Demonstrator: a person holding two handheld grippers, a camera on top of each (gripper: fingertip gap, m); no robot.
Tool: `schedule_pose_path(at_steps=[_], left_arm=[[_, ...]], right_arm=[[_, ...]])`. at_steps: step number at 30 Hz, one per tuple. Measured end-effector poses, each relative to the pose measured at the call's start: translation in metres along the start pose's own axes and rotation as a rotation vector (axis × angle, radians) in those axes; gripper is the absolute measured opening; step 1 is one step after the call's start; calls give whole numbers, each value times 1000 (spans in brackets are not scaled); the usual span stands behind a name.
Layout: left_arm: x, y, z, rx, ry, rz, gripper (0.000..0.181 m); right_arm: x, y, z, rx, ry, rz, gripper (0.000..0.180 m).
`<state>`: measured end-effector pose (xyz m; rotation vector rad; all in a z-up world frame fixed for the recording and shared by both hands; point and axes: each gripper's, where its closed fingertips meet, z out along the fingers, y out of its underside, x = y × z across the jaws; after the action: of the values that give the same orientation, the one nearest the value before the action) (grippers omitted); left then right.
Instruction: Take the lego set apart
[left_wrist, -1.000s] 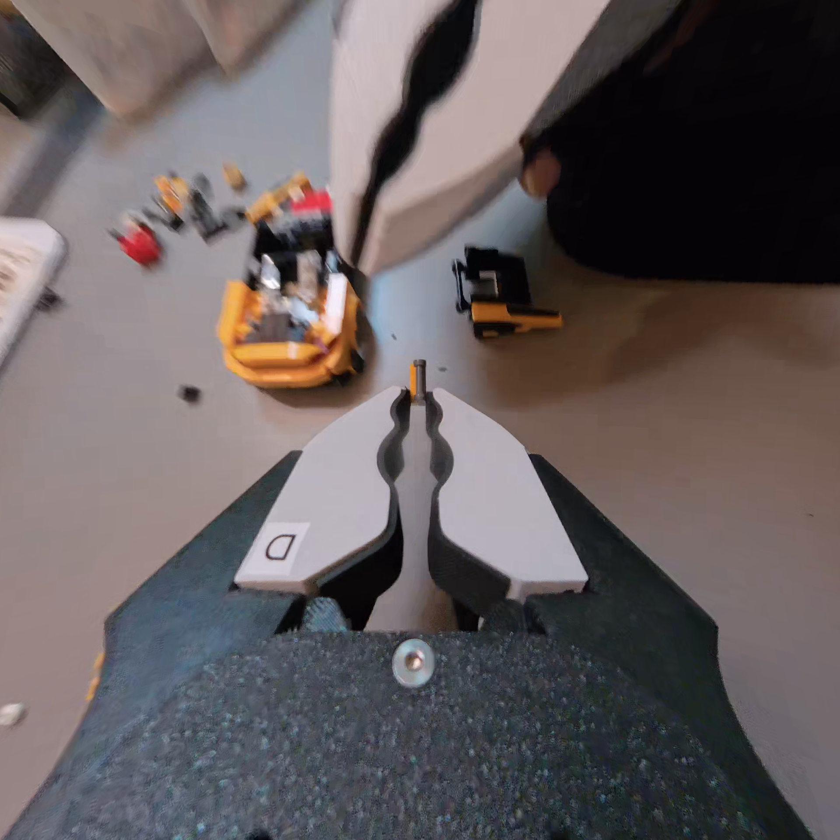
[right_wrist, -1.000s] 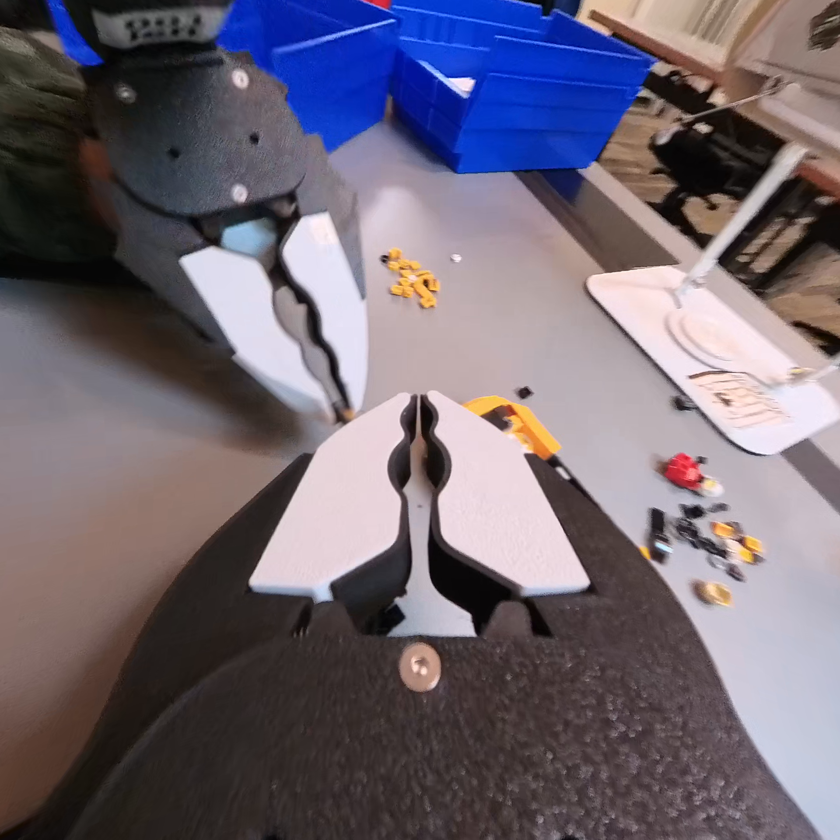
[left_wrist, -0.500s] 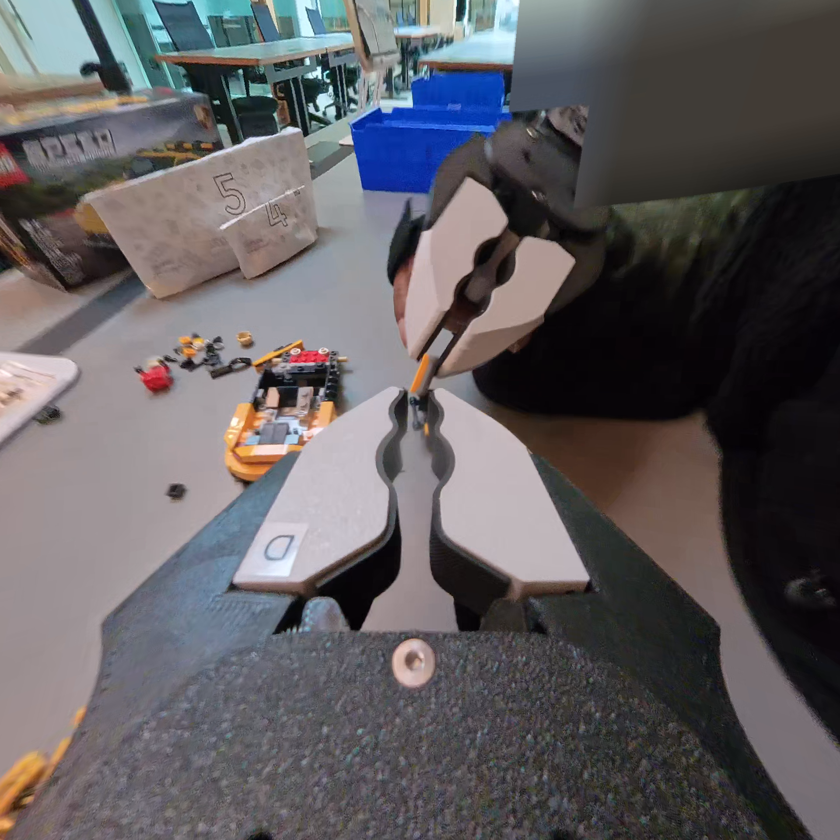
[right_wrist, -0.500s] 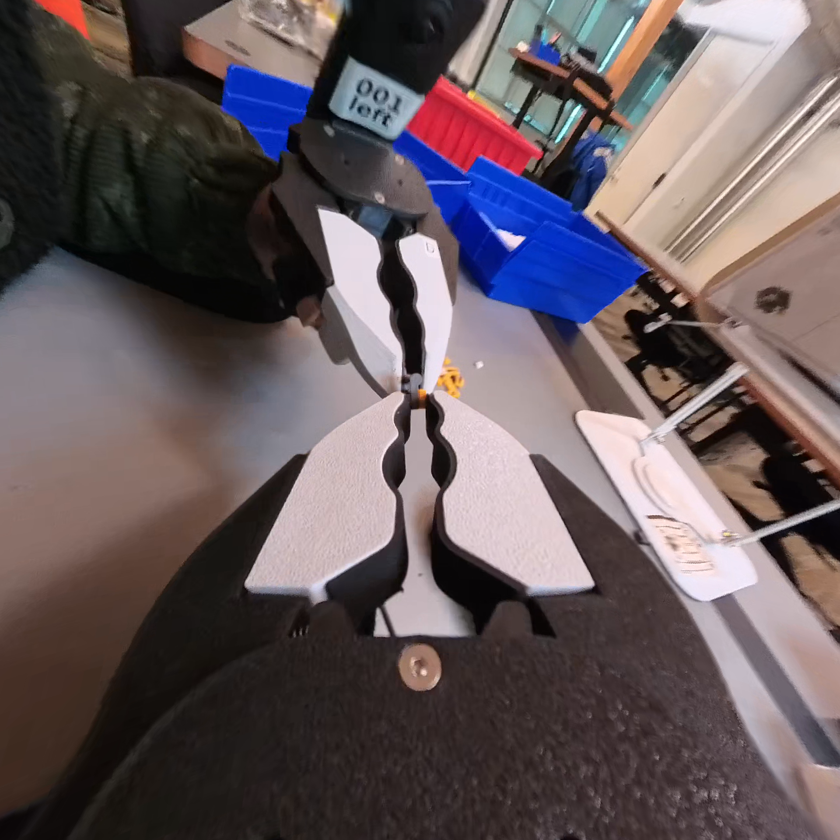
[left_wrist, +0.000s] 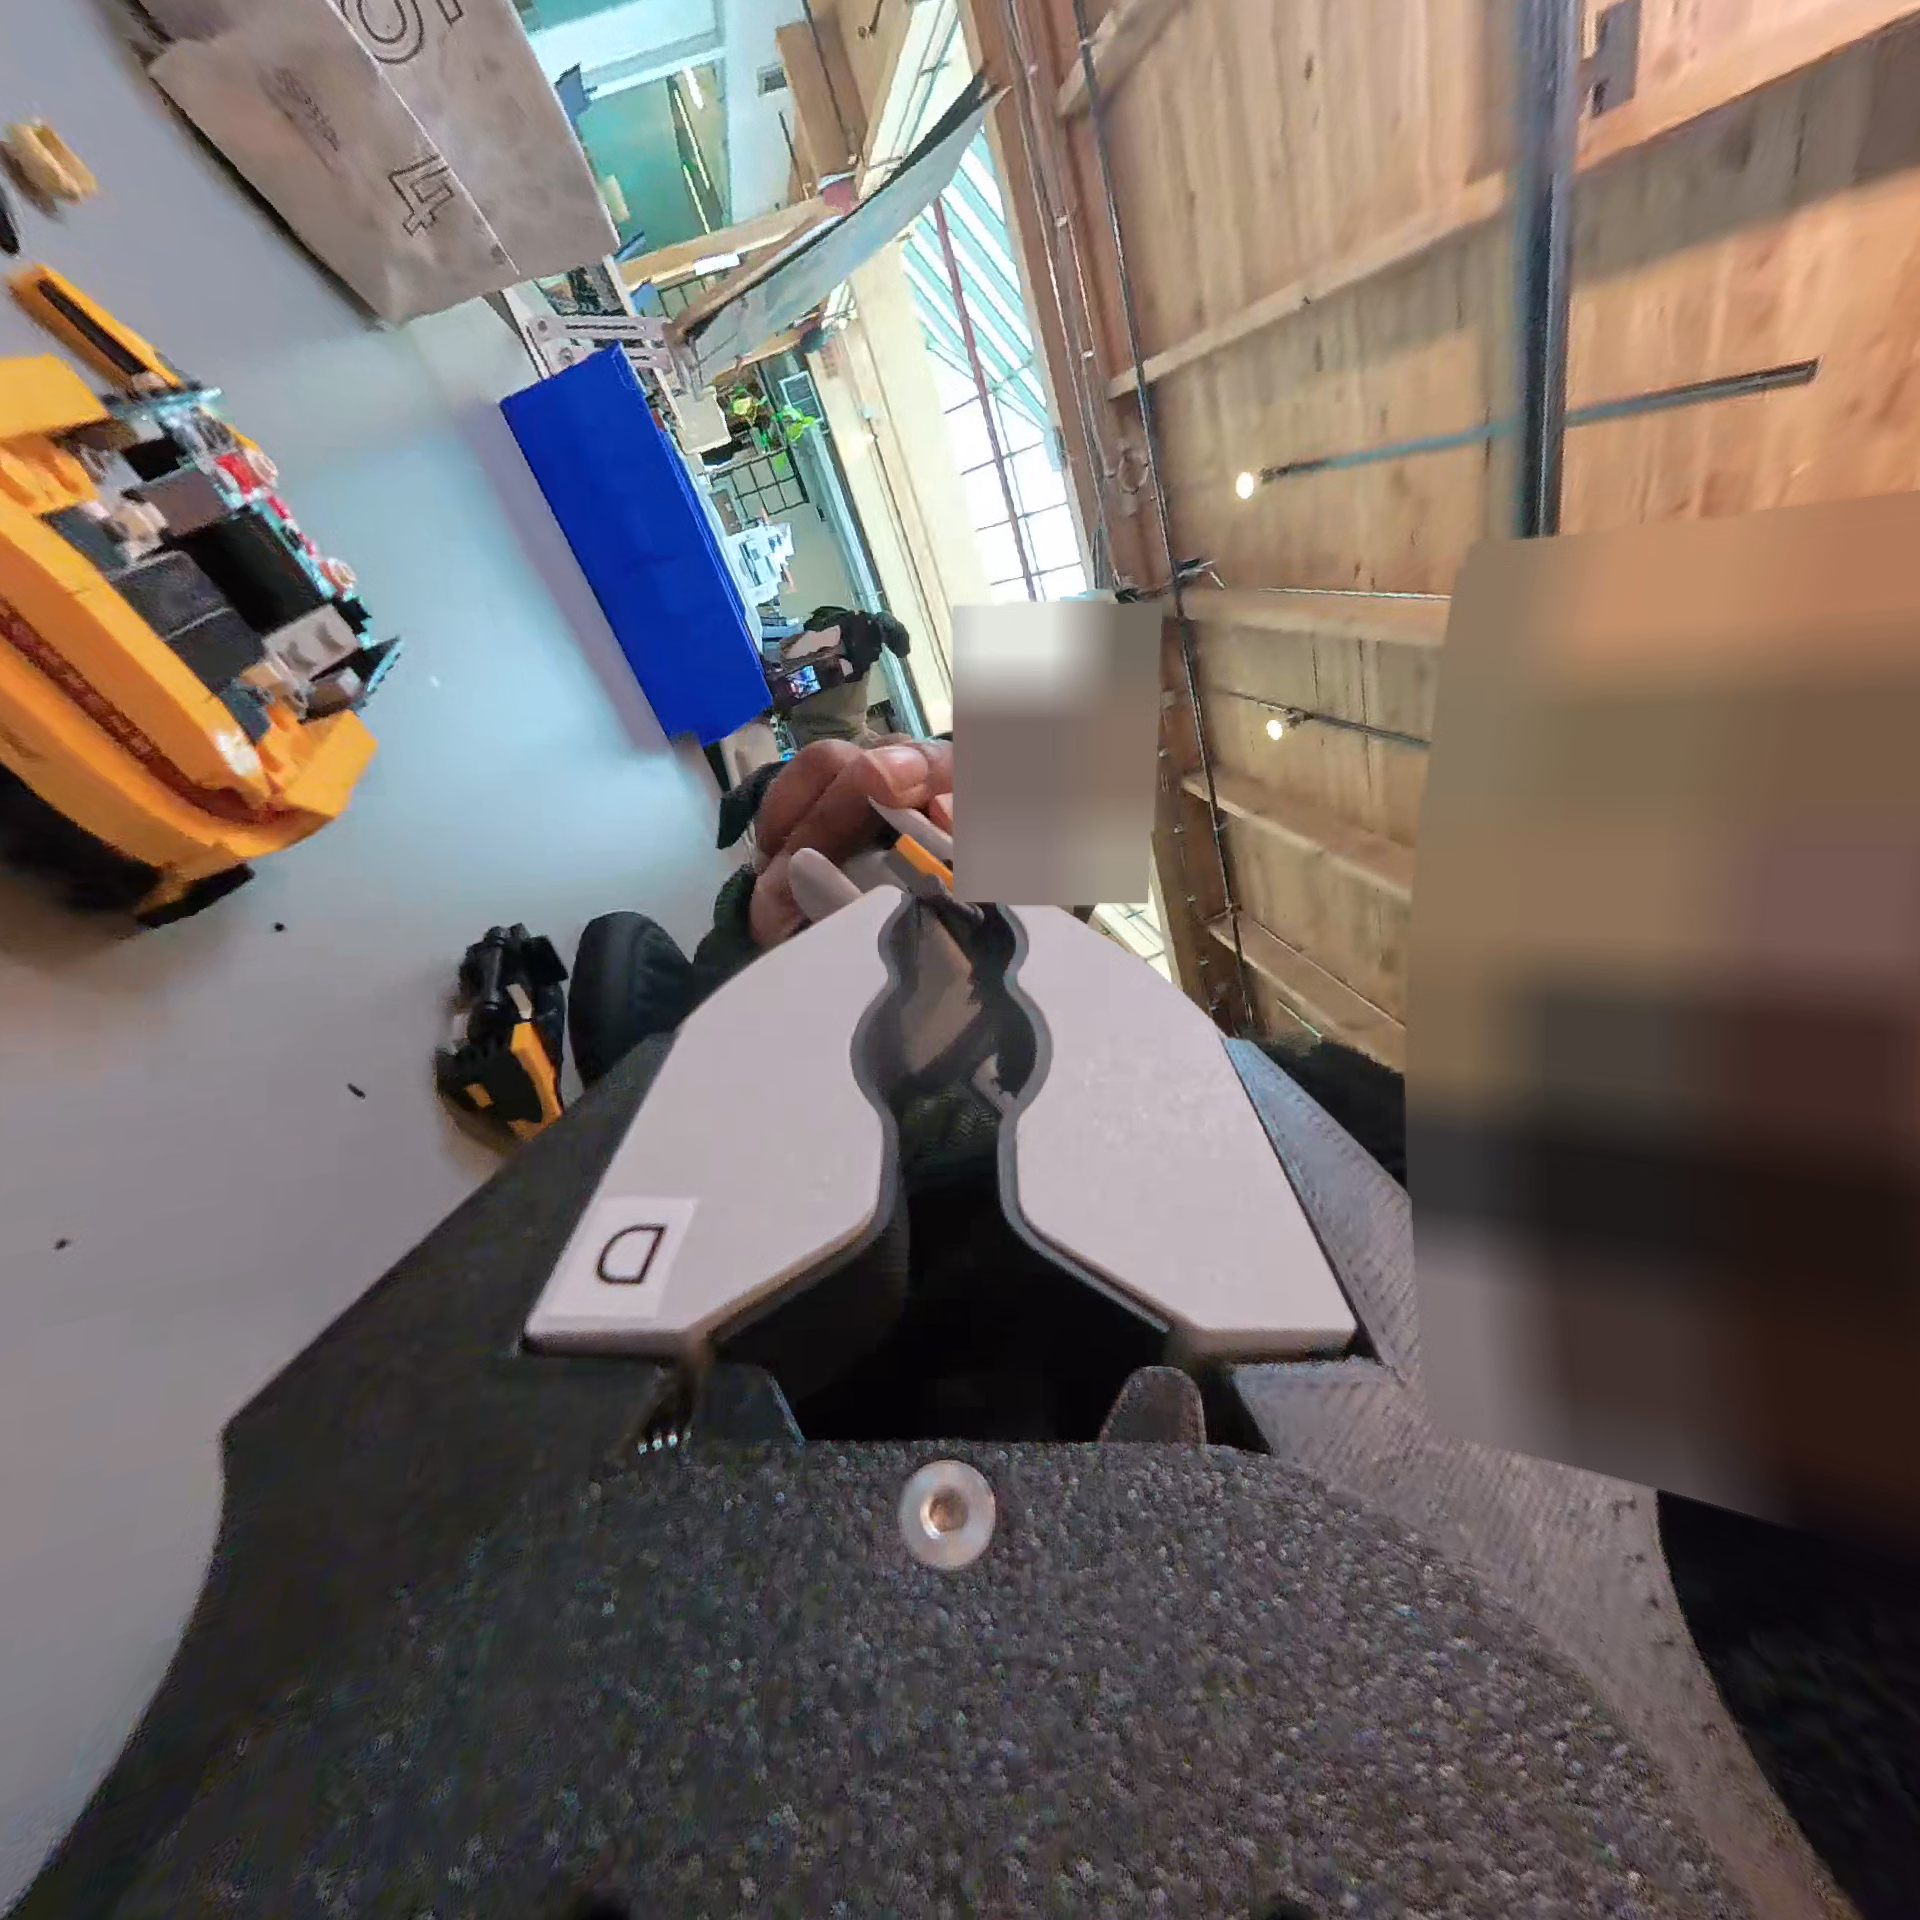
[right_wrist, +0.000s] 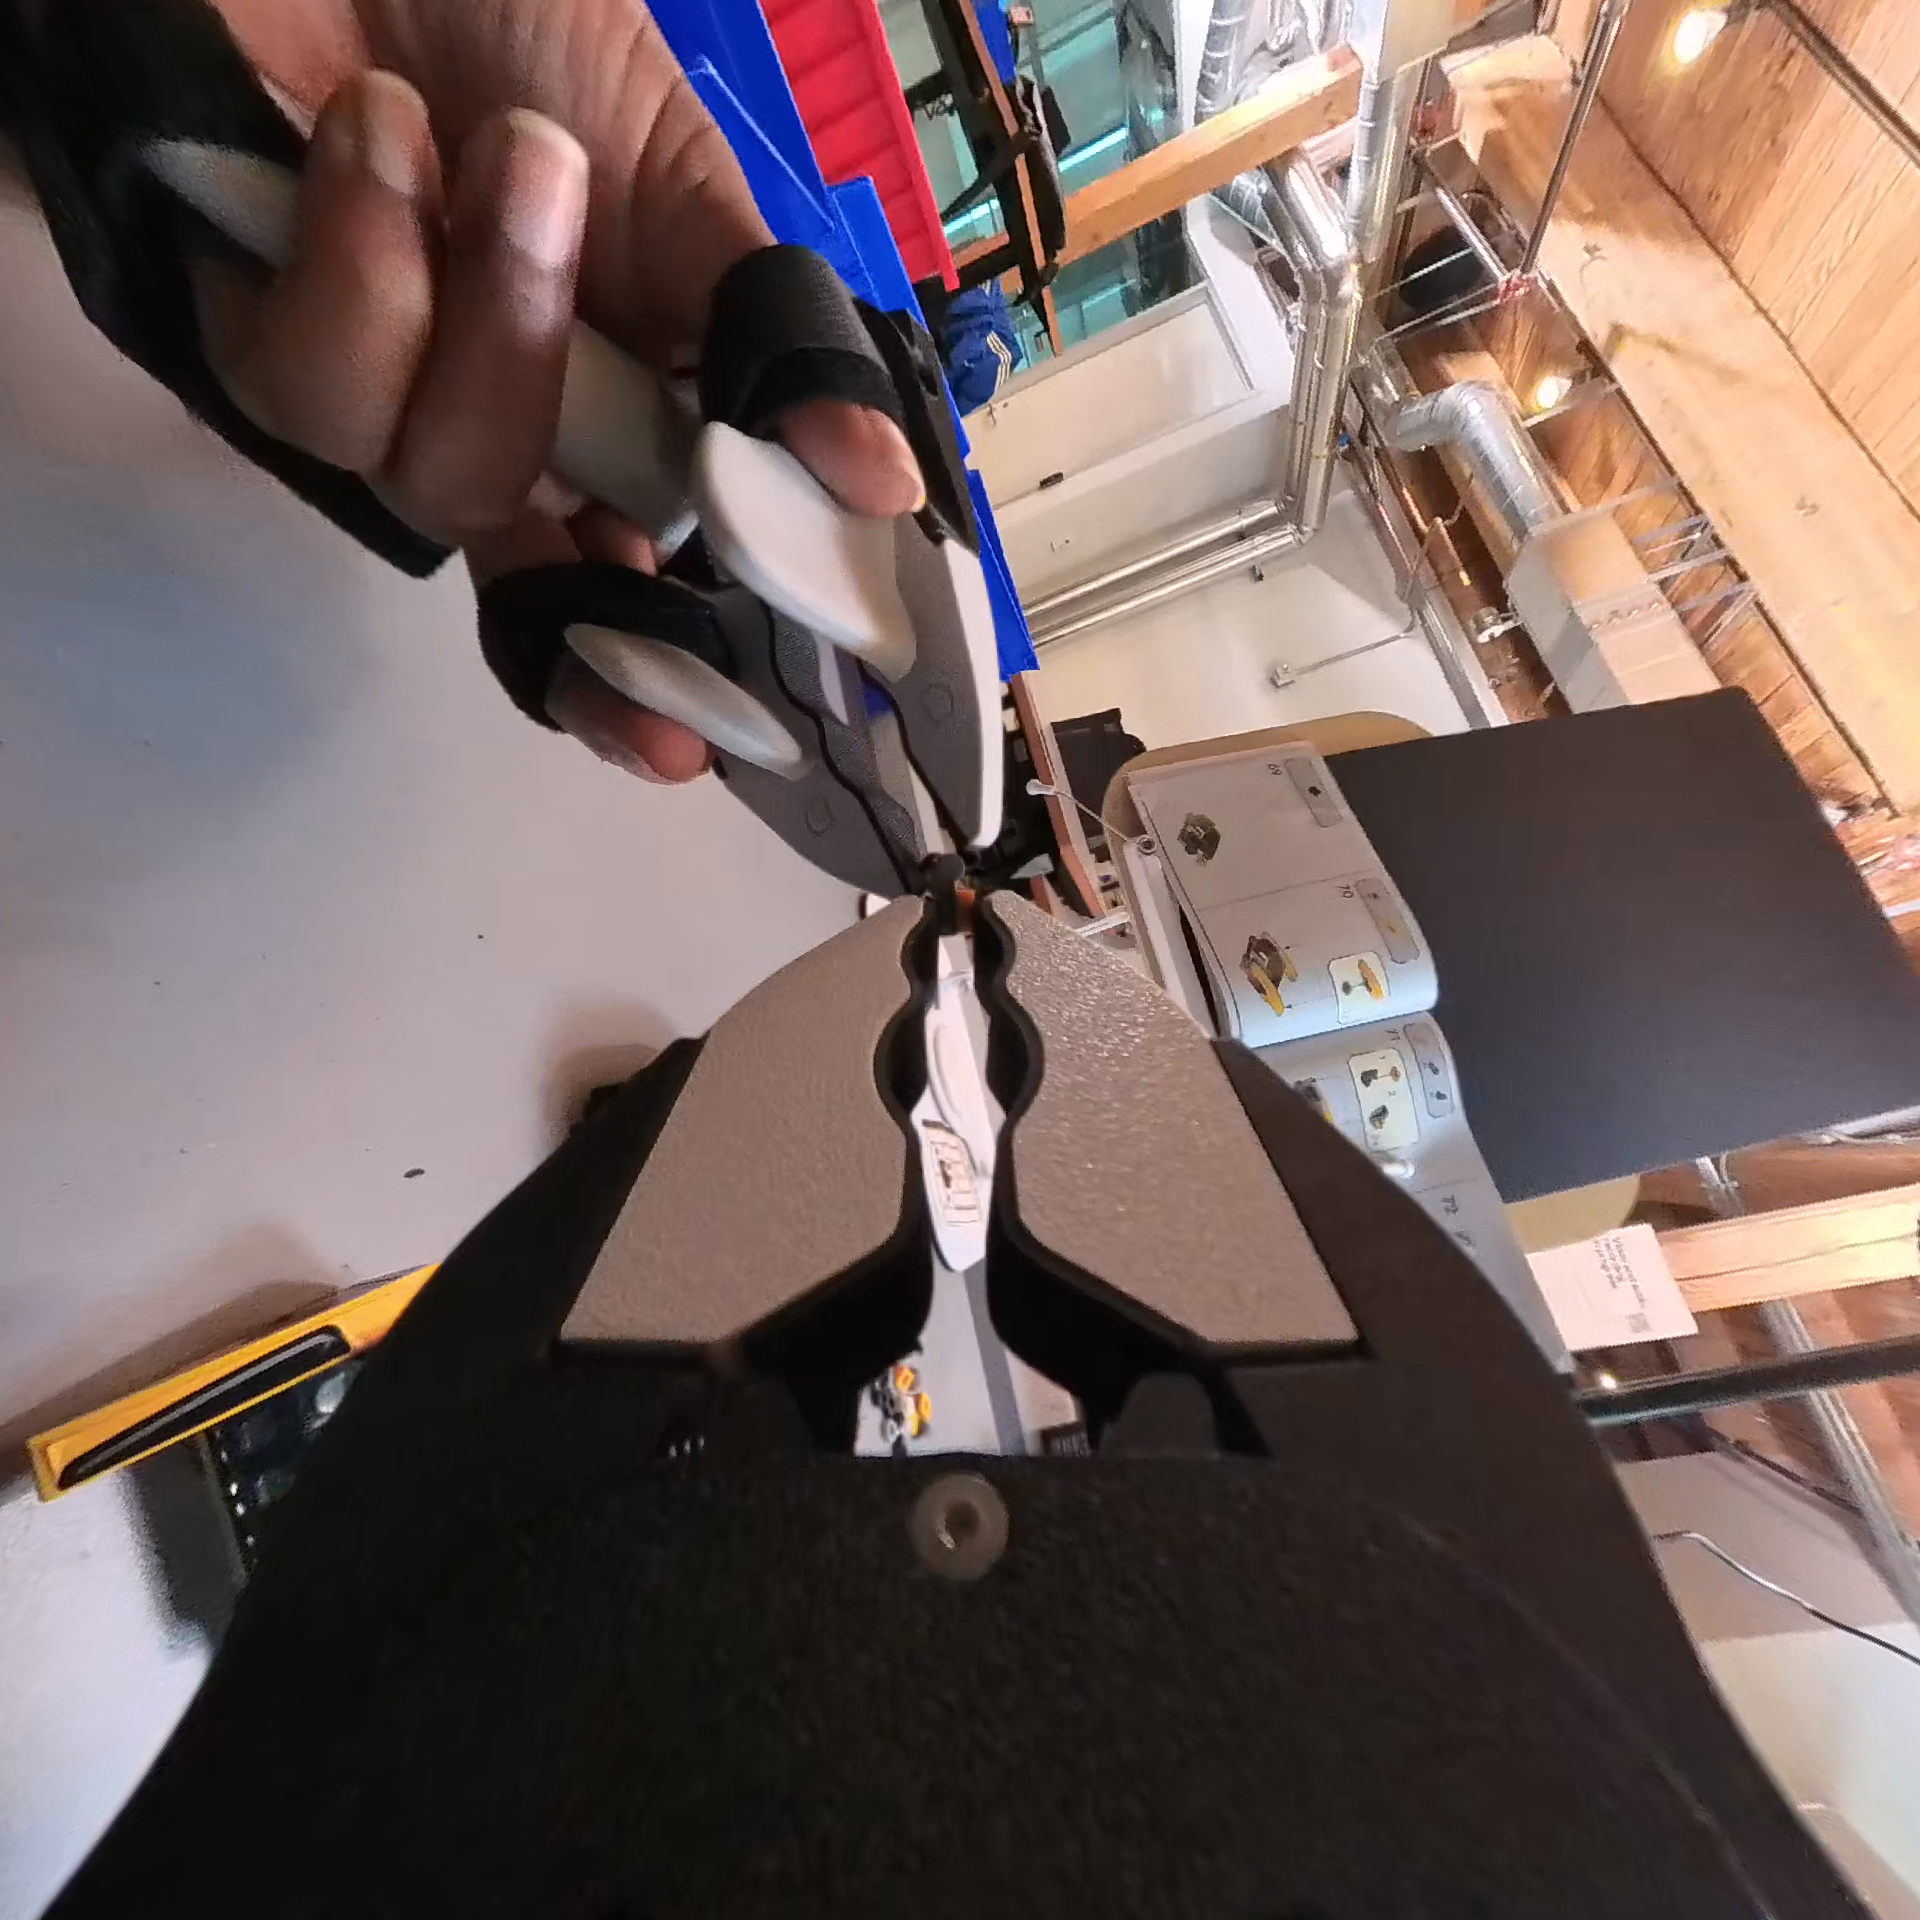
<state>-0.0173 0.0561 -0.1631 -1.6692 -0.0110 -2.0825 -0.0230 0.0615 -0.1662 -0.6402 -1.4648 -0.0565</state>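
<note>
My left gripper is shut on the dark pin end of a small orange-and-dark lego piece, held up off the table. My right gripper meets it tip to tip and is shut on the orange end. The dark pin also shows in the right wrist view at the left gripper's tips. In the left wrist view the orange end sits in the right gripper's fingers. The half-stripped yellow lego car lies on the grey table. I cannot tell whether the two ends are still joined.
A small black-and-yellow sub-assembly and a black wheel lie near my left gripper. A blue bin and paper bags stand farther off. An instruction booklet and part of the yellow car show in the right wrist view.
The left gripper lifted the small piece off the table. The right gripper came in, closed on its orange end, and both grippers rose and rolled sideways together.
</note>
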Motion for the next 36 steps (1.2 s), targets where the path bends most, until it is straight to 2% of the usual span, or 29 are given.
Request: schedule_pose_path(at_steps=[4, 7, 10, 13, 15, 19, 25, 36], left_arm=[[-4, -1, -2, 6, -16, -11, 10], [-6, 1, -4, -21, -48, 49, 7], [-16, 4, -9, -106, -195, 262, 3], [-23, 5, -16, -212, -385, 527, 3], [-27, 7, -18, -269, -466, 616, 3], [-37, 18, -18, -353, -511, 610, 3], [-51, 20, -23, -373, -558, 526, 3], [-67, 9, -26, -330, -610, 484, 3]], right_arm=[[-4, -1, 2, -7, 1, -47, 5], [-9, -3, 2, 9, -28, -32, 5], [-19, -5, 2, 39, -117, 86, 4], [-18, -2, -1, 48, -221, 301, 23], [-19, -2, -2, 41, -291, 356, 28], [-42, 8, 3, -51, -358, 221, 31], [-57, 9, 9, -87, -355, 66, 16], [-63, 24, 17, -177, -311, -22, 15]])
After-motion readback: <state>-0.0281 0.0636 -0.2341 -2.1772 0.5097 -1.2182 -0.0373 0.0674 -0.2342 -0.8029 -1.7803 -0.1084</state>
